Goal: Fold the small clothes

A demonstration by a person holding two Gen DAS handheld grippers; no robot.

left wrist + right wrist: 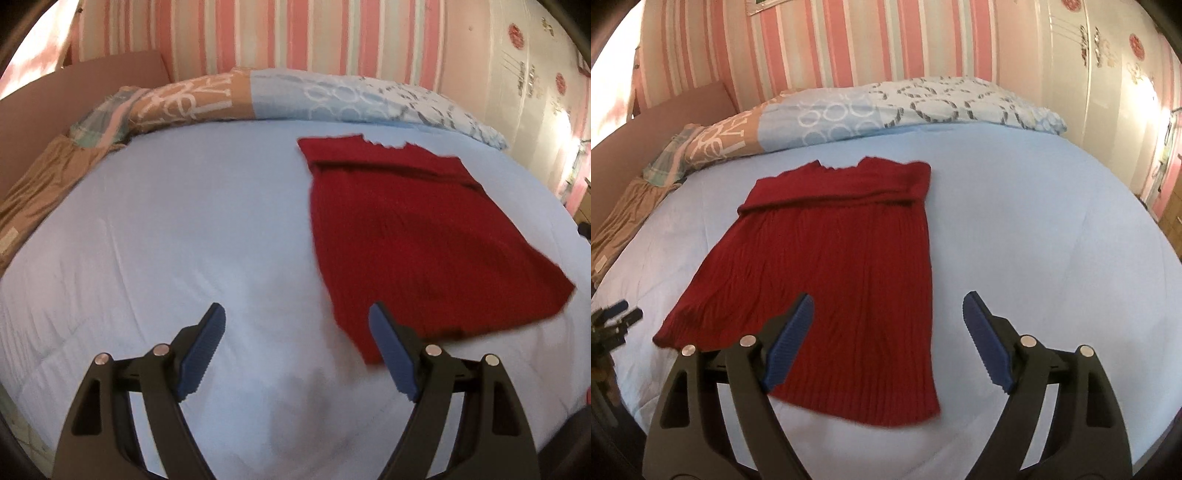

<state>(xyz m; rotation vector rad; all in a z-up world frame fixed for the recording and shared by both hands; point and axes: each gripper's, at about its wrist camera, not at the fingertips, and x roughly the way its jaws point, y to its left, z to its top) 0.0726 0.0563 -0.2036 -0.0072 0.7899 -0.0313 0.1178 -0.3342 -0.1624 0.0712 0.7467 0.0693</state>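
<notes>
Right wrist view: ribbed red knit top lies flat on smooth blue sheet, both grippers wide.

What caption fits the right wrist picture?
Open right gripper hovers over a red knitted top on the blue bed.
</notes>
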